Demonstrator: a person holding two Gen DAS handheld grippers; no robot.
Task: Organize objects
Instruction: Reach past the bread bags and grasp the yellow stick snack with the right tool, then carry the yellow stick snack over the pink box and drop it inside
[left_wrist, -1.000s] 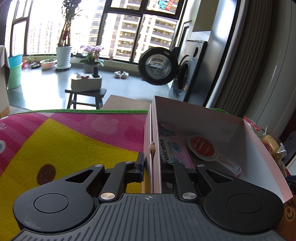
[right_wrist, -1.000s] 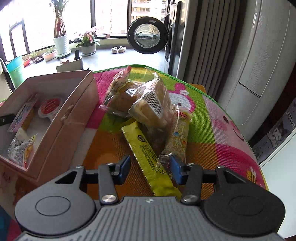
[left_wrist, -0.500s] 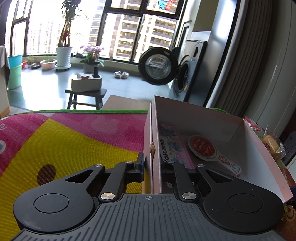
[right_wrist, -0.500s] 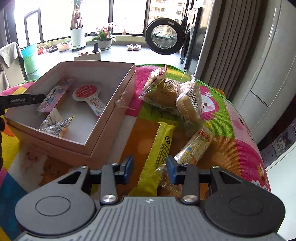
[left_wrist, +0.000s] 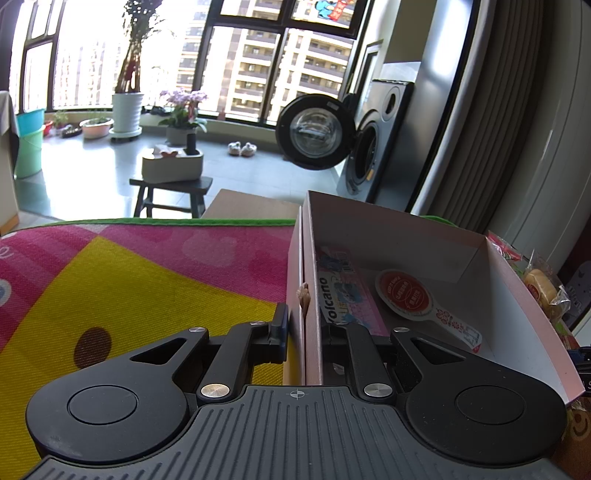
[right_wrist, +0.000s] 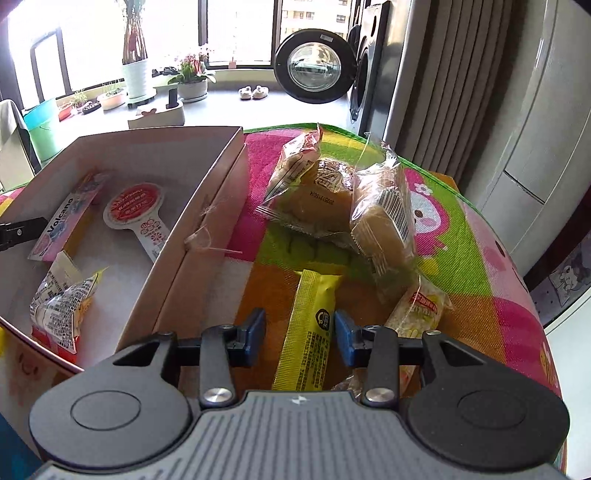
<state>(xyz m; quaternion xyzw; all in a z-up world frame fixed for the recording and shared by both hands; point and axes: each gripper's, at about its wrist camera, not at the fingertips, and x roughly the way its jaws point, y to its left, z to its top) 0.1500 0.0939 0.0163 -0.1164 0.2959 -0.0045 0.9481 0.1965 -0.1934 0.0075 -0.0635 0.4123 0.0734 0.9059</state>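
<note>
In the lower centre of the right wrist frame, the right gripper (right_wrist: 300, 338) has its fingers apart, one on each side of the yellow stick pack (right_wrist: 309, 334), which lies flat on the mat (right_wrist: 480, 306) just beside the box (right_wrist: 207, 218). I cannot tell if the pads already touch the pack. The pack looks light, thin and soft, with a smooth film that can slip, so I judge the best hold is across its narrow width near the middle, with gentle pressure, so that the ends droop evenly. The bread packs (right_wrist: 343, 199) in the upper centre look puffy and easy to crush. In the left wrist frame, the left gripper (left_wrist: 304, 326) is clamped on the near wall of the box (left_wrist: 310, 280), one finger outside and one inside, which seems to keep the light cardboard from sliding. Some snacks already lie in the box.
</note>
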